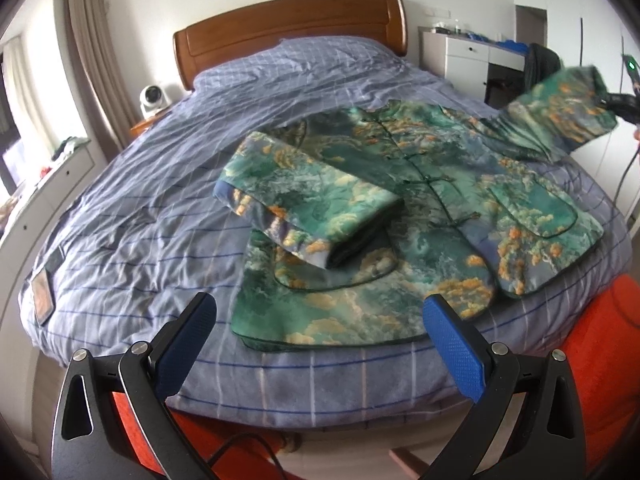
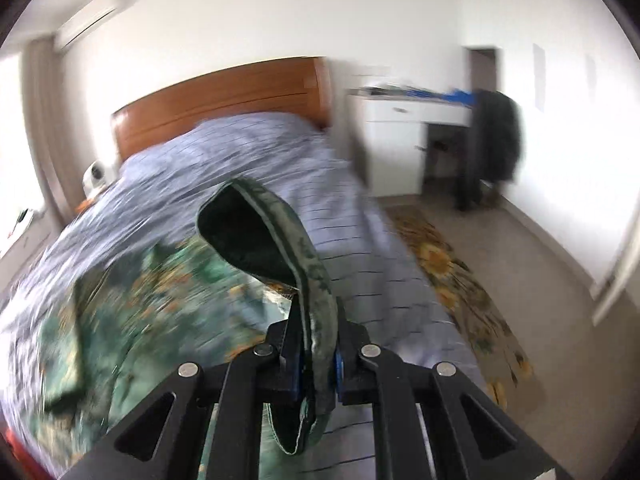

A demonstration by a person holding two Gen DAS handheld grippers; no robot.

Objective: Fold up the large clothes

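A green patterned padded jacket (image 1: 420,208) lies front up on the bed (image 1: 168,184). Its left sleeve (image 1: 312,204) is folded across the body. My left gripper (image 1: 320,320) is open and empty, above the bed's near edge just before the jacket's hem. My right gripper (image 2: 316,364) is shut on the cuff of the right sleeve (image 2: 276,240) and holds it lifted above the bed's right side. In the left wrist view the raised sleeve (image 1: 560,112) shows at the far right with the right gripper (image 1: 618,102) at its end. The jacket (image 2: 132,312) shows blurred in the right wrist view.
The bed has a blue checked cover and a wooden headboard (image 1: 288,28). A white desk (image 1: 464,56) and a dark chair (image 2: 492,144) stand to the right. A patterned rug (image 2: 460,292) lies on the floor. White drawers (image 1: 48,200) stand at the left. Orange fabric (image 1: 600,360) lies below the bed's near edge.
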